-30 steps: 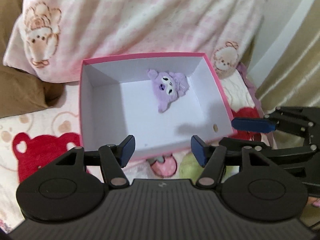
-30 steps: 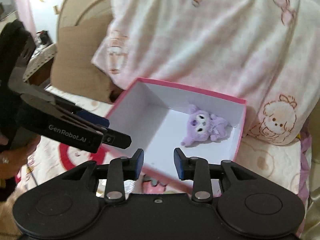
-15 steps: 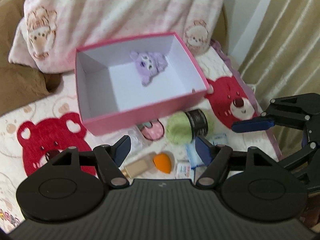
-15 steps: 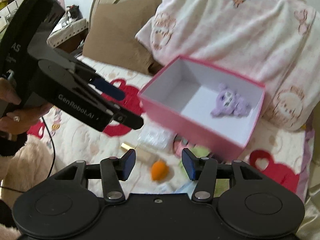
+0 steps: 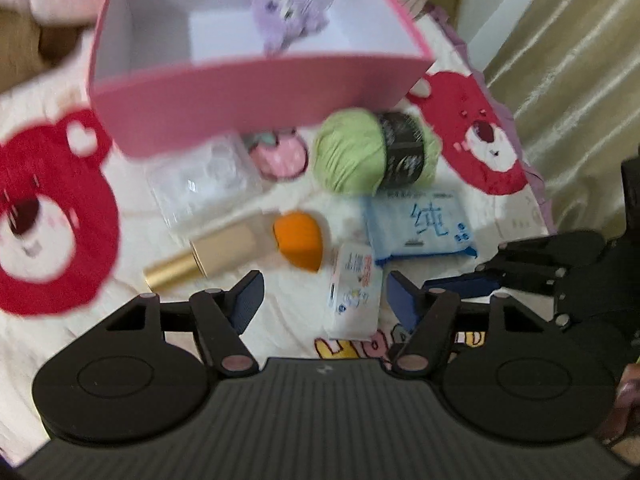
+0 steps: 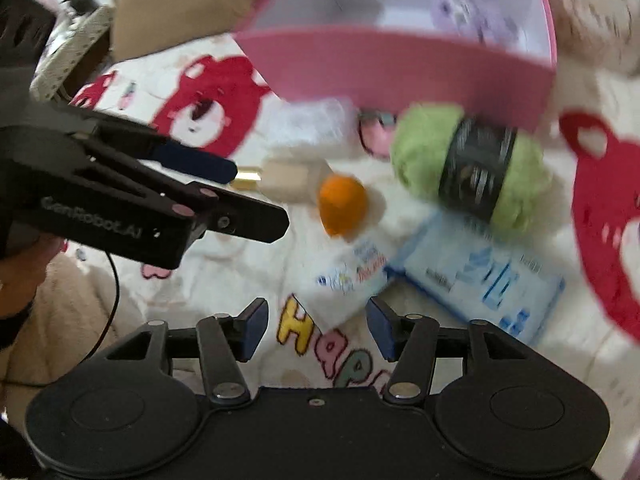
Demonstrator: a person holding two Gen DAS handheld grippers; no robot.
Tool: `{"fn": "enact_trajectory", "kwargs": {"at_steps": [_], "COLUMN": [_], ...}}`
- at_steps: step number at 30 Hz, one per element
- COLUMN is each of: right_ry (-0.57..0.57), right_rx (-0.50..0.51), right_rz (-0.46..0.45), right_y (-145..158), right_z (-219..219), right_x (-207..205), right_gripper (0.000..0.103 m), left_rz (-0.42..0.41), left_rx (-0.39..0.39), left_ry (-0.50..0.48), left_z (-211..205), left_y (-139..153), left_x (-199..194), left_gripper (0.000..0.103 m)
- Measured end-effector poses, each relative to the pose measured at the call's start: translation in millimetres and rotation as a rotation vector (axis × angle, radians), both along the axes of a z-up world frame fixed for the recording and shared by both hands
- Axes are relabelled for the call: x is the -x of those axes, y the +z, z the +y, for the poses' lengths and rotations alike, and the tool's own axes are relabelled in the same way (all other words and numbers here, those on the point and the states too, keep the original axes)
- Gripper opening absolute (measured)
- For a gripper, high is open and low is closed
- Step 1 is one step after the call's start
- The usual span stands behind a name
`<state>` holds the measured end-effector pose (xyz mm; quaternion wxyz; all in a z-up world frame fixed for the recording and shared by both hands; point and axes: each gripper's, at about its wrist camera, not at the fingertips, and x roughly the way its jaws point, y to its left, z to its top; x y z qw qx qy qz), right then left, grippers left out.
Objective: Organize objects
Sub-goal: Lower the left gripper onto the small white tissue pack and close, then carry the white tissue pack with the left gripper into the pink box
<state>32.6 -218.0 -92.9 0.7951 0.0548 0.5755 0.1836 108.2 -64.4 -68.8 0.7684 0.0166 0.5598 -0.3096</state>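
Observation:
A pink box (image 5: 224, 104) (image 6: 400, 68) stands on the bed with a purple plush toy (image 5: 286, 14) (image 6: 464, 12) inside. In front of it lie a green yarn ball (image 5: 372, 152) (image 6: 472, 164), an orange sponge (image 5: 300, 240) (image 6: 342, 200), a gold tube (image 5: 208, 256) (image 6: 280, 176), a clear plastic packet (image 5: 200, 184), a blue tissue pack (image 5: 424, 224) (image 6: 484, 280) and a small white pack (image 5: 354, 292) (image 6: 348, 280). My left gripper (image 5: 324, 300) is open and empty above the small white pack. My right gripper (image 6: 316, 326) is open and empty just short of the same pack.
The bed cover (image 5: 52, 216) is white with red bears. A pink patterned blanket (image 6: 596, 28) and a brown pillow (image 6: 168, 4) lie behind the box. Curtains (image 5: 580, 80) hang at the right. The left gripper also shows in the right wrist view (image 6: 192, 184).
Both grippers have pulled back from the box and tipped down toward the loose items in front of it. The right jaws have opened wider. Nothing was picked up.

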Motion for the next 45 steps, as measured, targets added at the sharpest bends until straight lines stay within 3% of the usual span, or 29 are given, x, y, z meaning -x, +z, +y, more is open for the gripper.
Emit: {"fn": "enact_trajectory", "kwargs": {"at_steps": [4,11,15,17,22,24,27,29,31,36,45], "right_ry": [-0.041,-0.056,-0.053,-0.061,-0.094,-0.105,-0.110,-0.134,-0.196,-0.171,-0.102], "right_rx": [-0.015,0.087,0.096,0.076,0.113,0.131,0.184,0.143,0.111,0.151,0.121], "right_rz": [-0.001,-0.111,-0.189,-0.197,-0.205,-0.221,-0.250,-0.228,-0.191,-0.230,-0.303], "right_y": [-22,-46,-47,-49,-60,-60,-59,-57,-57,-56,-26], "right_z": [8,27,33,31,31,32,36,34,31,40,42], "right_x": [6,15,21,22,24,25,28,28,23,31,48], "right_gripper": [0.061,0.065,0.068,0.074,0.072,0.072,0.068,0.059,0.057,0.055,0.054], "left_rz": [0.056,-0.013,0.081,0.138,0.192,0.176,0.084,0.062,0.068,0.111,-0.010], "left_rx": [0.027,-0.002,0.077,0.114,0.173,0.162,0.113,0.096,0.122,0.158,0.163], "left_ry": [0.018,-0.036,-0.037,-0.029,-0.005,0.008,0.035,0.041,0.051,0.069,0.082], "left_z": [1,-13,-13,-13,-10,-10,-12,-12,-11,-11,-2], "left_y": [-28,-53,-65,-70,-74,-74,-73,-77,-81,-82,-45], "left_x": [4,9,7,9,12,12,12,10,11,23,54], "left_gripper": [0.059,0.046,0.043,0.042,0.042,0.042,0.042,0.042,0.041,0.035,0.033]}}
